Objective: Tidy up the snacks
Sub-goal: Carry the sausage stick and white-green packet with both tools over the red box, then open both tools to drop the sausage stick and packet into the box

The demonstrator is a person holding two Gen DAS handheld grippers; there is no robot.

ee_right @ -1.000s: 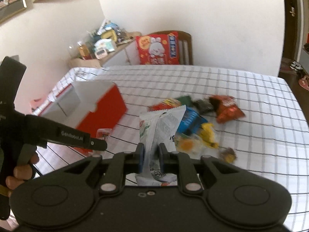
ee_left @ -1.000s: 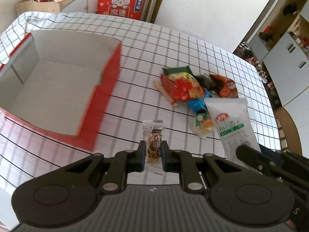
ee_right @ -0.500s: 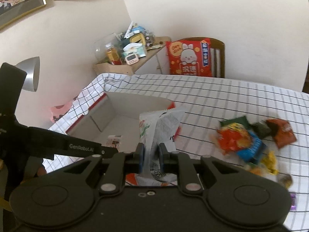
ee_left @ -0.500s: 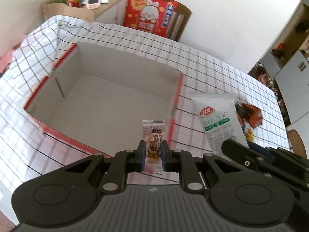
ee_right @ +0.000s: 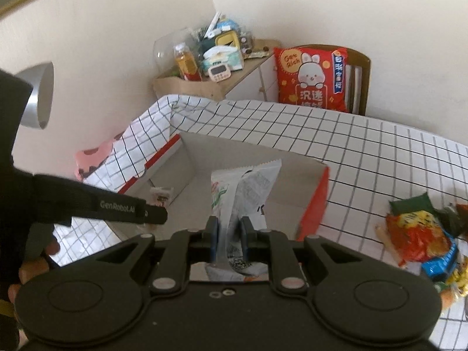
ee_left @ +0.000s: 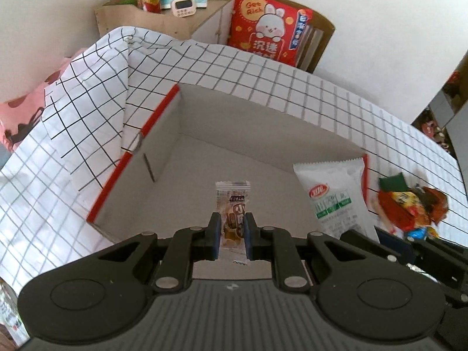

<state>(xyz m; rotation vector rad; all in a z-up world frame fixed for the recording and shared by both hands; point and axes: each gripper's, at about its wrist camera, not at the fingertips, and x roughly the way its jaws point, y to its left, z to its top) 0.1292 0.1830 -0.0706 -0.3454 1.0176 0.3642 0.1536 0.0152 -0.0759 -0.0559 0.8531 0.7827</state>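
The left gripper [ee_left: 231, 235] pinches a small clear crinkly candy sachet [ee_left: 233, 204], held over the open red-edged grey cardboard box [ee_left: 204, 172]. The right gripper [ee_right: 229, 241] clamps a glossy white pillow-shaped snack bag [ee_right: 244, 193] above the same box. Loose foil packets [ee_right: 421, 234] lie heaped on the grid-checked tablecloth [ee_right: 380, 152] beside it.

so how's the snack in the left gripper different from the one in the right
The small clear sachet in the left gripper is narrow and shows brown contents; the white packet in the right gripper is much larger, opaque, with green print. Both are pinched upright over the red-edged box.
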